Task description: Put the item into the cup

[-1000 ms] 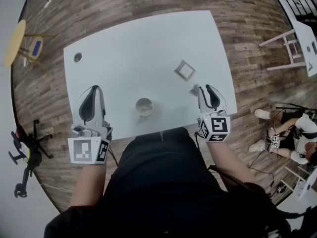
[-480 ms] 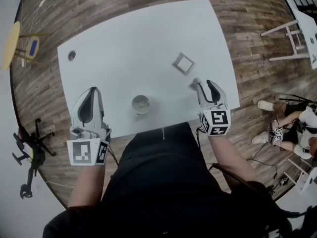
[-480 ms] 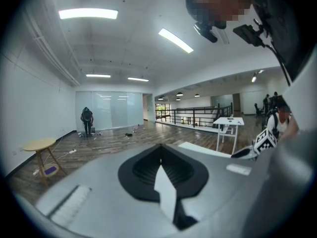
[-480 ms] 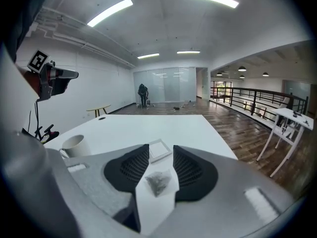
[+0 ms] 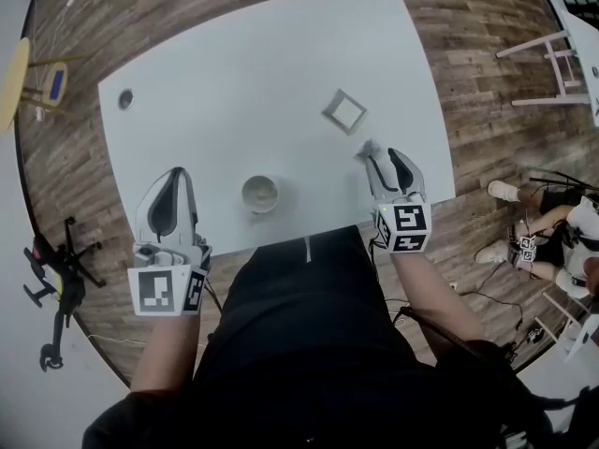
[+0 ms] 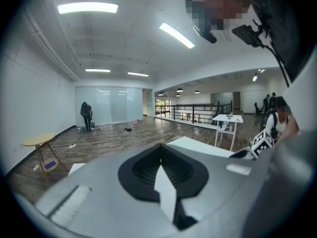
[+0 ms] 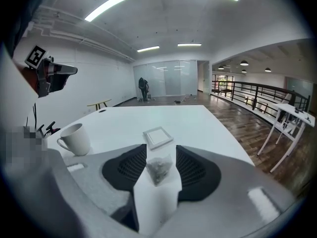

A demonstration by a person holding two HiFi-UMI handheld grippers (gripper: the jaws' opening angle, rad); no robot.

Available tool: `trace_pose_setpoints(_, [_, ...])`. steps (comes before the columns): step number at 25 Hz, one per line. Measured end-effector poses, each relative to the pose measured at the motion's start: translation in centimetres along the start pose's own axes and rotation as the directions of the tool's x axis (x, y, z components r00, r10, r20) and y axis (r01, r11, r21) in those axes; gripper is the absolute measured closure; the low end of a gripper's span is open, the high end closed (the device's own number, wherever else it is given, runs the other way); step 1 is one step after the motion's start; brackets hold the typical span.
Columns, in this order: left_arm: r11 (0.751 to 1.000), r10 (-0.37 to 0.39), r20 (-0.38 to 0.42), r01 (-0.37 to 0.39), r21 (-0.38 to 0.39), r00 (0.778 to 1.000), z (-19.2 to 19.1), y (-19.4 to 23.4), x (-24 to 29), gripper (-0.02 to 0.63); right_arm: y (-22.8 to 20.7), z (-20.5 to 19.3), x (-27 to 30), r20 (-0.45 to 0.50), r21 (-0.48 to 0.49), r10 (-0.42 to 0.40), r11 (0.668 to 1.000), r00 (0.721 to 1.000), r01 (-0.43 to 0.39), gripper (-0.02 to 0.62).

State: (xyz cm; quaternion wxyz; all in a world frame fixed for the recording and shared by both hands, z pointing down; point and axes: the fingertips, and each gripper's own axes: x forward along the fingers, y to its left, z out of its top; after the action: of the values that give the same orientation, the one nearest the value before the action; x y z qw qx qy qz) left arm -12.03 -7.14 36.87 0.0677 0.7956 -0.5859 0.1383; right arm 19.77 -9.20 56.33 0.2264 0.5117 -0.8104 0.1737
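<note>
Tea bag (image 7: 158, 170) lies on the table (image 5: 234, 82) near its right edge, between your right gripper's (image 5: 372, 160) jaws. They have just been opening and the pads are clear of it, likely readying a grasp. Cup (image 5: 260, 193) sits well apart by the edge nearest you. Left gripper (image 5: 176, 171) clenched, empty.

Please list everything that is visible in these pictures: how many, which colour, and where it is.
rectangular white table: one, white, centre
white ceramic mug: one, white, upright near the table's near edge
square white tray with grey rim: one, on the table's right part
small clear bag of dried leaves: one, grey-green contents, lying on the table
round yellow side table: one, yellow, far left
black drone: one, black and yellow, left of the table
seated person: one, far right
left hand-held gripper: one, grey, jaws together, empty
right hand-held gripper: one, grey, jaws apart and just opening, the bag lies between them
</note>
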Motion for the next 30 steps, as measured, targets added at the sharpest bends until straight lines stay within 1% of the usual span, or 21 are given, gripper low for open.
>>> trace_pose_setpoints(10, [1.000,0.029,-0.030,-0.029,-0.010,0.999,-1.0,0.7,-0.6,0.606,0.4,-1.4,1.0,-0.046,0.013,0.020,1.000,0.999,-0.020,0.403])
trace_pose_setpoints(20, [0.999,0.032,-0.043,-0.033,-0.017,0.999,-1.5,0.6,-0.7,0.606,0.5,-2.4,1.8,-0.104,0.026,0.024,0.999,0.994,-0.021,0.403])
trace_pose_setpoints(25, [0.999,0.036,-0.047,-0.037,-0.018,0.998,-1.5,0.7,-0.8,0.606,0.6,-2.6,2.1,-0.121,0.040,0.039,0.999,0.992,-0.035,0.405])
trace_pose_setpoints(30, [0.999,0.041,-0.049,-0.042,-0.019,0.998,-1.6,0.7,-0.9,0.606,1.1,-2.8,2.3,-0.132,0.041,0.060,0.998,0.989,-0.055,0.498])
